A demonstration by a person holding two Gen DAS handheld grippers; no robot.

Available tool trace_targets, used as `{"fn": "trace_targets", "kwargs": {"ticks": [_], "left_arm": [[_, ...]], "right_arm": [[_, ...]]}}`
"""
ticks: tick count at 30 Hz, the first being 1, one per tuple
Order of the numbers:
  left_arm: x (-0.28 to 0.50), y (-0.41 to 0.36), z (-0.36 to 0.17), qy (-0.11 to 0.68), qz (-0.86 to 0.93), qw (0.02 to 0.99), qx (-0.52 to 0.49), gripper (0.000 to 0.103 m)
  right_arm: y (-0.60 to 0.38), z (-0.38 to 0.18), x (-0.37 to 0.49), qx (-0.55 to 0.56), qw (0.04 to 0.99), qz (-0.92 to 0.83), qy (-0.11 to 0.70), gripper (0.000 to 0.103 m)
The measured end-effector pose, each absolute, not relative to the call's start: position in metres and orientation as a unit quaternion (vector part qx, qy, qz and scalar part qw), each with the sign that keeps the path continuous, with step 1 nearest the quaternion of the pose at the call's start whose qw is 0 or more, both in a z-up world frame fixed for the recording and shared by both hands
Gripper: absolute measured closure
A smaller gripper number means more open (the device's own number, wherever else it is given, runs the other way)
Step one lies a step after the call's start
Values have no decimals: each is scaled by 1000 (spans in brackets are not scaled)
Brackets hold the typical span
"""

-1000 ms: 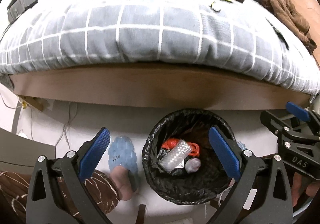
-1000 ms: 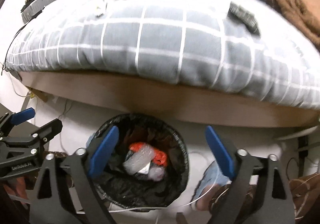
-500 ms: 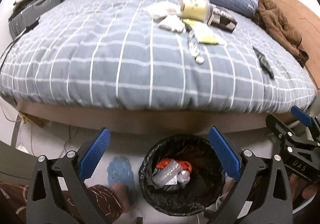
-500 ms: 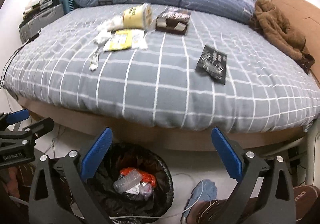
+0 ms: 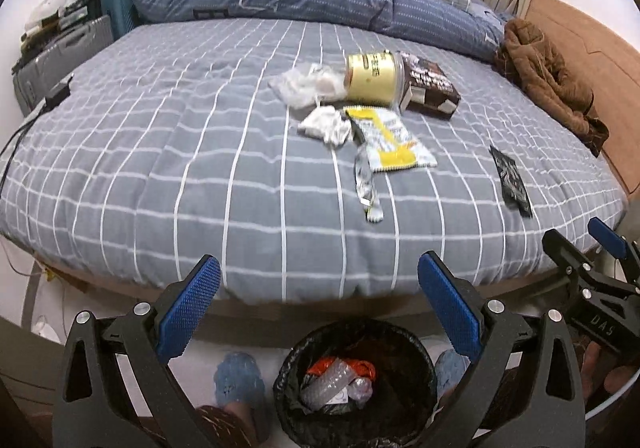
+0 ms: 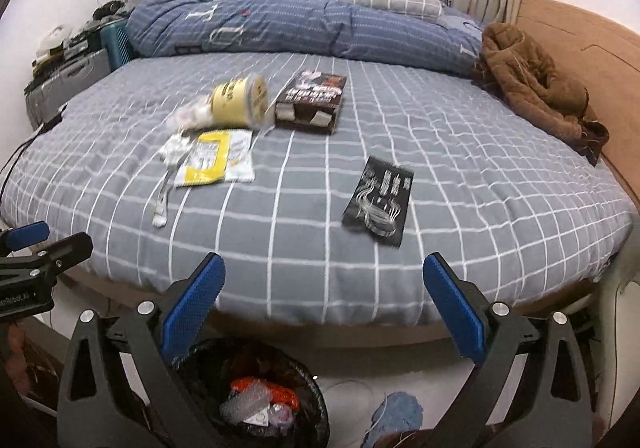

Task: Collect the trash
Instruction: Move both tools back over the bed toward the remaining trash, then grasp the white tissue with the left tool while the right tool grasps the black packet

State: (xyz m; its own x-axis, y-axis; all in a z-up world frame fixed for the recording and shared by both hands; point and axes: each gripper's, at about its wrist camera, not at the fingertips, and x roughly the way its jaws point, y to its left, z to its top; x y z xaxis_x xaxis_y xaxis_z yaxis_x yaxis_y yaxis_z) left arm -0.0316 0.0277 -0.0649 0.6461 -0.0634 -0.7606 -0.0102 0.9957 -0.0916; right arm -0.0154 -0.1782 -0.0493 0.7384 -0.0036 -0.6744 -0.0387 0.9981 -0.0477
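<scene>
You are holding the left hand-held gripper (image 5: pixel 318 302) and the right hand-held gripper (image 6: pixel 323 298) with their blue, textured pads spread wide, and neither is gripping anything. Both are hanging over the near edge of a bed (image 5: pixel 160 151) dressed in a soft grey sheet crossed by white grid lines.

The trash is lying scattered across the bed, well apart from both grippers and farther away than their fingertips. A yellow cylindrical tub (image 5: pixel 374 77) is lying on its side, with crinkled clear plastic (image 5: pixel 300 85) at its mouth and a dark rectangular carton (image 5: pixel 430 85) touching its other side. Just in front of the tub, a crumpled white tissue (image 5: pixel 326 123) is sitting beside a flat yellow-and-white sachet (image 5: pixel 390 141), and a thin silvery torn strip (image 5: pixel 368 187) is trailing toward you. Off to the right, a flat glossy black packet (image 6: pixel 378 201) is lying alone.

On the floor beneath the grippers, a round bin (image 5: pixel 416 360) lined with a shiny black bag is holding bubble wrap and an orange scrap. Blue slippers (image 5: pixel 238 378) are standing either side of it.
</scene>
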Motion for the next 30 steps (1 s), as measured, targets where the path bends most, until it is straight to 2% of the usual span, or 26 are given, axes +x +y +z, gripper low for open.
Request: {"fn": "trace_targets", "kwargs": {"ticks": [12,24,30], "left_arm": [[35,35,-59,413,-7,910,-38,7],[109,33,-72,417,-8,909,-19,7],[140,26,-92,441,-21,897,-4,18]], "right_arm": [[-208,-41,41,-18,930,-12,366,8],[-228,-70,102,1,905,-34,424,9],[-237,-87,122,17,893,-32,449,16]]}}
